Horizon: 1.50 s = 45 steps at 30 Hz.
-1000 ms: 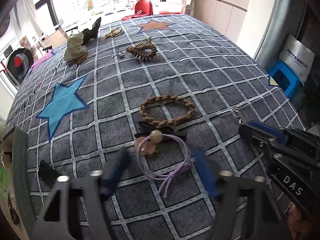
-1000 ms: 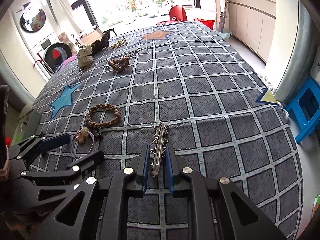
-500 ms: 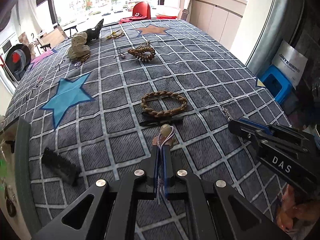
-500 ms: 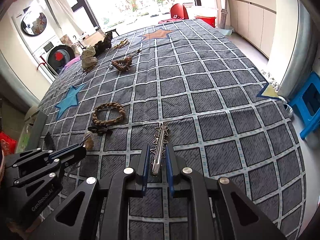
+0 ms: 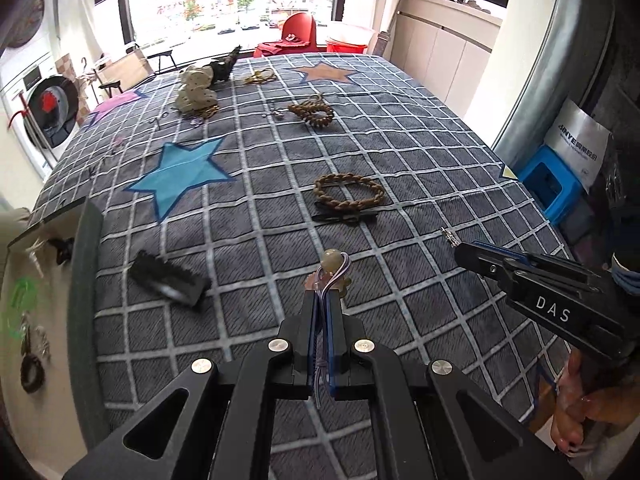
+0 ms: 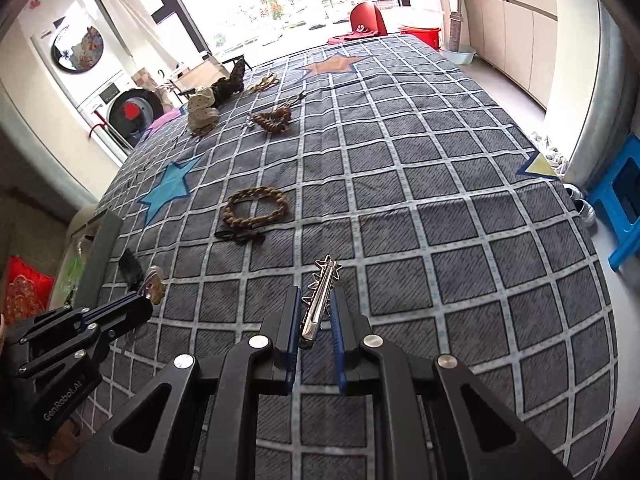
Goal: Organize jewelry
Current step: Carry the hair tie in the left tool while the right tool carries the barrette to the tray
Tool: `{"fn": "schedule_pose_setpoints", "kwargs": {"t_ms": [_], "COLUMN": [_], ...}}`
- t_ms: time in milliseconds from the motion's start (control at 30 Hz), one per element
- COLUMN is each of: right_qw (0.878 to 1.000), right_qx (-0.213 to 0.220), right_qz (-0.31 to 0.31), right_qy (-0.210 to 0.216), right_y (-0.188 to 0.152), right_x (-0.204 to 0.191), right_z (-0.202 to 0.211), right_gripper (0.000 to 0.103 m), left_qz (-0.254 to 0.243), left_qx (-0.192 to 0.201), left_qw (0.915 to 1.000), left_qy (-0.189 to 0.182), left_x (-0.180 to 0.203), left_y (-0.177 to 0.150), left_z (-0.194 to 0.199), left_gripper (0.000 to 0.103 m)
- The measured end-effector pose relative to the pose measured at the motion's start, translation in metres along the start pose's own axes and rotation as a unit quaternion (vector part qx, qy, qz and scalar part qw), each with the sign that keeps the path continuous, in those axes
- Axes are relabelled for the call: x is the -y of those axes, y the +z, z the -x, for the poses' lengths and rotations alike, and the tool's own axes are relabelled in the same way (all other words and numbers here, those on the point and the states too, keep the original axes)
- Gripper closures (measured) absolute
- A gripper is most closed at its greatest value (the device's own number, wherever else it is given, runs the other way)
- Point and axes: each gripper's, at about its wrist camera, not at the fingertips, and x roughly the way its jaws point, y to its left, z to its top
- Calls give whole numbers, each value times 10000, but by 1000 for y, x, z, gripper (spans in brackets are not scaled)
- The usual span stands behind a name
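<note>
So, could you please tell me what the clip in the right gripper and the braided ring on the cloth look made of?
Clip: polished metal, likely; it shines silver with bright glints. Braided ring: matte brown plaited cord or synthetic hair, can't tell which.

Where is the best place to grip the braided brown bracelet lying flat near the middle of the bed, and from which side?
Probably from above, across one strand of the braided brown bracelet: one finger inside the open ring, one outside. It lies flat, so there is no raised edge to take from the side.
</note>
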Motion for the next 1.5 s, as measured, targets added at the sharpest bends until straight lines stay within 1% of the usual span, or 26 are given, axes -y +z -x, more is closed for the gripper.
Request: {"fn": "schedule_pose_setpoints", "kwargs": {"t_ms": [167,300,467,600,700,767,933,1000,1200,1333,1500], "right_qw": [10000,9997,9985,9963,9935,9914,9837,9804,9697,9624,9575], "right_qx": [-16,-4,14,-19,-47,-66,-141,-204,-454,-654,-811], "right_qz": [30,176,441,687,917,1062,1472,1599,1963,2204,2412], "right_qy": [91,149,313,521,668,756,1025,1136,1378,1449,1357], "right_y": [-3,-3,0,2,3,3,1,-1,-10,-17,-22], "right_x": [-12,-30,-63,-97,-124,-142,-192,-210,-264,-296,-324], "right_z": [7,13,18,19,17,15,9,5,-16,-35,-60], "right_gripper": [87,87,87,87,87,87,87,87,87,87,87], "left_qz": [140,266,508,709,923,1068,1354,1469,1939,2071,2129], "left_qx": [127,238,391,500,608,667,654,633,562,484,316], "left_qw": [9998,9994,9979,9960,9933,9909,9850,9826,9711,9670,9652], "left_qy": [19,41,108,216,330,472,848,945,1272,1400,1488], "left_x": [-14,-29,-57,-80,-102,-121,-160,-174,-221,-237,-252], "left_y": [-9,-16,-28,-41,-52,-63,-88,-96,-120,-132,-139], "left_z": [17,31,51,67,80,89,100,102,101,96,83], "left_gripper": [97,97,97,97,97,97,97,97,97,97,97]}}
